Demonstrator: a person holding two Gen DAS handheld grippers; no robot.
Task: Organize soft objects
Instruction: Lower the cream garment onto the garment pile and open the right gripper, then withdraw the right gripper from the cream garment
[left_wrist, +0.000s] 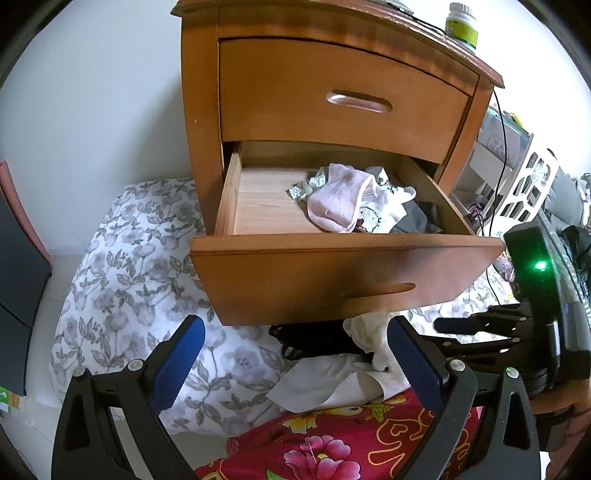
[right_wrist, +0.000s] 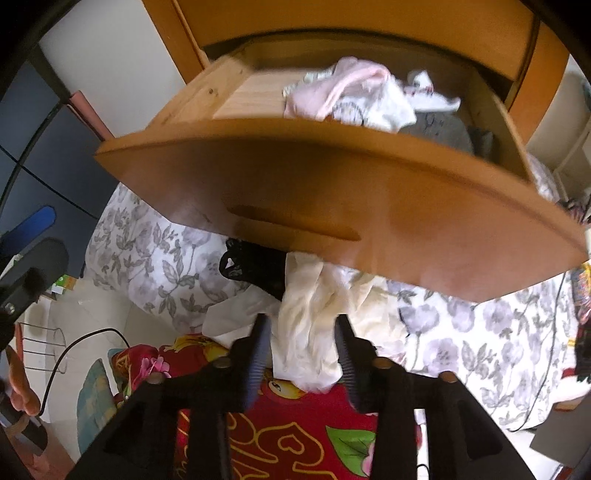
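The lower drawer (left_wrist: 332, 273) of a wooden nightstand stands open and holds a pink sock (left_wrist: 338, 201), white printed socks (left_wrist: 384, 206) and grey cloth (left_wrist: 417, 219); it also shows in the right wrist view (right_wrist: 332, 206). My right gripper (right_wrist: 303, 334) is shut on a cream-white cloth (right_wrist: 314, 332) below the drawer front. A black lace garment (right_wrist: 255, 266) lies behind it on the bed. My left gripper (left_wrist: 295, 354) is open and empty, below the drawer, over the black lace (left_wrist: 314, 339) and cream cloth (left_wrist: 369, 332). The right gripper's body (left_wrist: 535, 295) shows at the right.
A grey floral pillow (left_wrist: 147, 295) lies left of the nightstand. A red floral blanket (left_wrist: 332, 443) covers the near bed. A white tissue (left_wrist: 332, 387) lies on it. A closed upper drawer (left_wrist: 343, 99) and a green bottle (left_wrist: 461, 26) are above. Black cables hang at the right.
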